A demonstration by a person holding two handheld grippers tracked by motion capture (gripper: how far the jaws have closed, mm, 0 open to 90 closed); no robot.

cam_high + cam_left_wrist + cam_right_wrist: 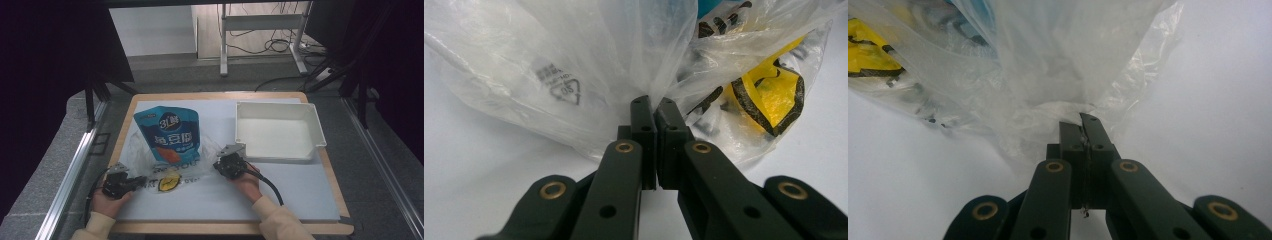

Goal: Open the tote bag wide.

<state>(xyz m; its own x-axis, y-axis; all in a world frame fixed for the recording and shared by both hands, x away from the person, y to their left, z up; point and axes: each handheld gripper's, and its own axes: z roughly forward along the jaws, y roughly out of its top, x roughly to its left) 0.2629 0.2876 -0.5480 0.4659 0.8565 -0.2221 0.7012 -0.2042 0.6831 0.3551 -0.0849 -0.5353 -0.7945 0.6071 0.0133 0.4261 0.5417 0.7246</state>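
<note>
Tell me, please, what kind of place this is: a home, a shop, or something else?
Probably a lab or recording room, not a home. The table has a plain white mat, dark curtains hang at the sides, and loose cables lie on the floor under a bare metal frame.

Left gripper (655, 107): black jaws closed, pinching a fold of clear plastic bag (589, 65). Bag: crumpled film, grey recycling mark, yellow-and-black print (774, 95) at right. Lies on white table surface (479, 165).
</note>
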